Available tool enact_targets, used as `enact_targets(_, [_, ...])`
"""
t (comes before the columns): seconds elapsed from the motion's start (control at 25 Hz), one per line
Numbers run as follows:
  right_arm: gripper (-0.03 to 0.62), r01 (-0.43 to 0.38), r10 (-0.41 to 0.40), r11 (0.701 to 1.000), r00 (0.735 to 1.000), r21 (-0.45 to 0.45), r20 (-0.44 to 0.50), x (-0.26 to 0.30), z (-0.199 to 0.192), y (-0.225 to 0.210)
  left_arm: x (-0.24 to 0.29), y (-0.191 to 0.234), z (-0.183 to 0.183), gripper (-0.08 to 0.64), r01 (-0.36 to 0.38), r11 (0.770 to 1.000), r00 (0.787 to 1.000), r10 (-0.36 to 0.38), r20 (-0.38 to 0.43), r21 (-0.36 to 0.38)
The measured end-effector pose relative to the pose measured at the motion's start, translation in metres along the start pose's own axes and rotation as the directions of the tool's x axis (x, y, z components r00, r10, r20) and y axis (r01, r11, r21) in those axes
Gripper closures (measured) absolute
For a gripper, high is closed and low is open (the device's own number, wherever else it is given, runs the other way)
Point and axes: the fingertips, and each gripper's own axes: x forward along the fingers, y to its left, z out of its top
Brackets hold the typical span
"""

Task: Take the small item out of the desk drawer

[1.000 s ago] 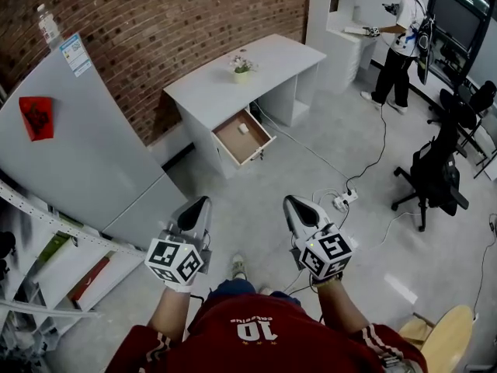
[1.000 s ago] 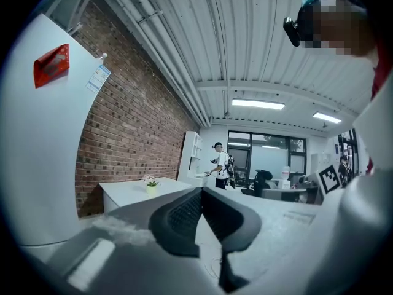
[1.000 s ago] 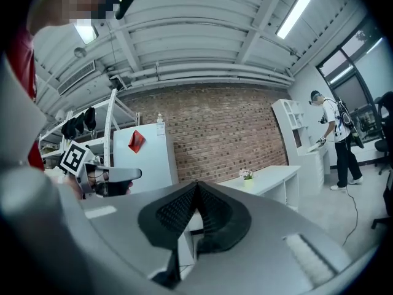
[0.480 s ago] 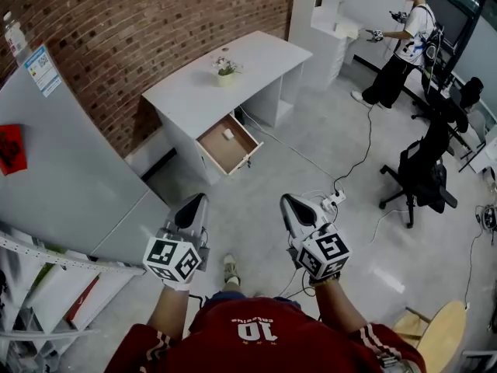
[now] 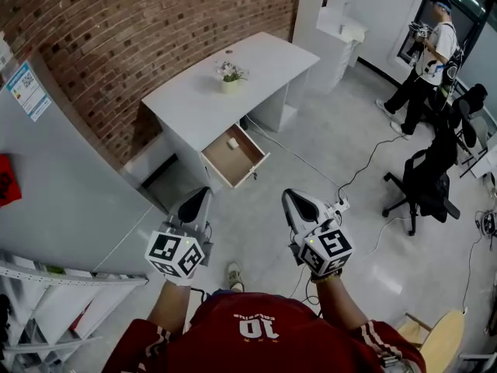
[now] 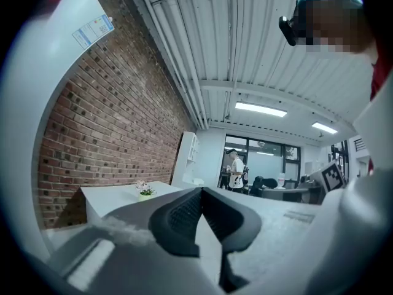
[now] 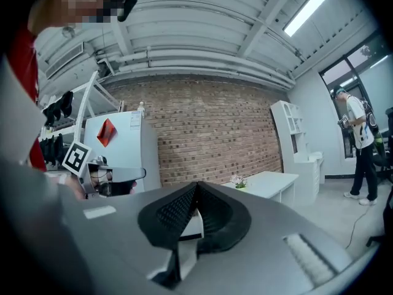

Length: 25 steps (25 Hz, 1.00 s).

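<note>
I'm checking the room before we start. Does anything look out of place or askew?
The brown-lined drawer of the white desk stands pulled open, a small white item lying inside. A white power strip and black cable lie loose across the grey floor, a possible trip risk. Nothing looks spilled or damaged.

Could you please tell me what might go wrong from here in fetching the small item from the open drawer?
1. The cable and power strip lie on the floor near the drawer; a trip seems possible.
2. Both the left hand-held gripper and right hand-held gripper are shut; the small item cannot be grasped unless one opens.
</note>
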Motion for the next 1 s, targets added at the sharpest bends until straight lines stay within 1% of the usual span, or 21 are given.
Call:
enact_targets(0.16, [0.592,0.01,-0.01,1.0,1.0,-0.006,0.013,0.027,0.009,-0.002,0.017,0.018,0.008,0.557,0.027,1.0,1.0,-0.027,-0.003,-0.003])
enact_targets(0.32, [0.591,0.015,-0.015,1.0,1.0,-0.002,0.005,0.049,0.012,-0.002,0.029,0.036,0.016,0.557,0.046,0.999,0.999,-0.046,0.001,-0.004])
enact_targets(0.68, [0.592,0.051,-0.051,0.999,0.999,-0.012,0.008,0.088,0.017,0.003,0.05,0.068,0.02,0.558,0.116,0.993,0.993,-0.116,0.0,-0.022])
enact_targets(0.8, [0.592,0.058,-0.058,0.998,0.998,-0.034,0.011,0.096,0.021,0.007,0.054,0.079,0.02,0.557,0.124,0.992,0.992,-0.124,0.002,-0.027])
enact_targets(1.0, [0.591,0.07,-0.071,0.996,0.997,-0.049,-0.014,0.103,0.013,0.004,0.06,0.087,0.01,0.557,0.135,0.99,0.991,-0.135,-0.007,-0.045])
